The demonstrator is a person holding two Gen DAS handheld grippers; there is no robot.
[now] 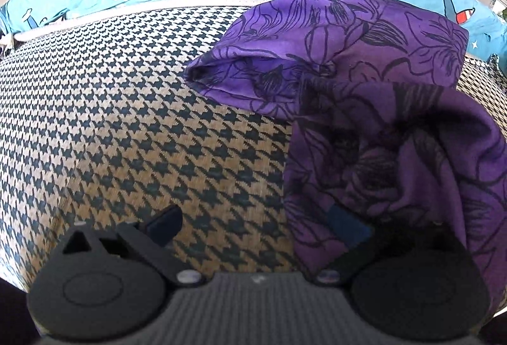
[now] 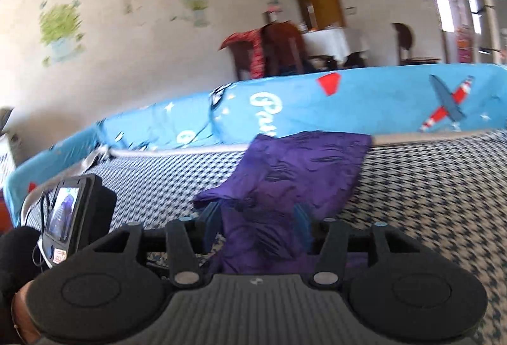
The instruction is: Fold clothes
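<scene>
Houndstooth bed (image 1: 126, 97); purple garment (image 1: 364, 43)

A black-and-cream houndstooth cover (image 1: 111, 110) fills the centre; a blue printed cushion (image 2: 380, 100) runs along twelve o'clock, wooden chairs (image 2: 279, 50) beyond.

Left wrist: close, angled down onto houndstooth woven cover (image 1: 126, 110). Right wrist: low, nearly level, roomward. Shared at 12 o'clock: purple floral-print garment (image 1: 348, 37) (image 2: 301, 167).
</scene>
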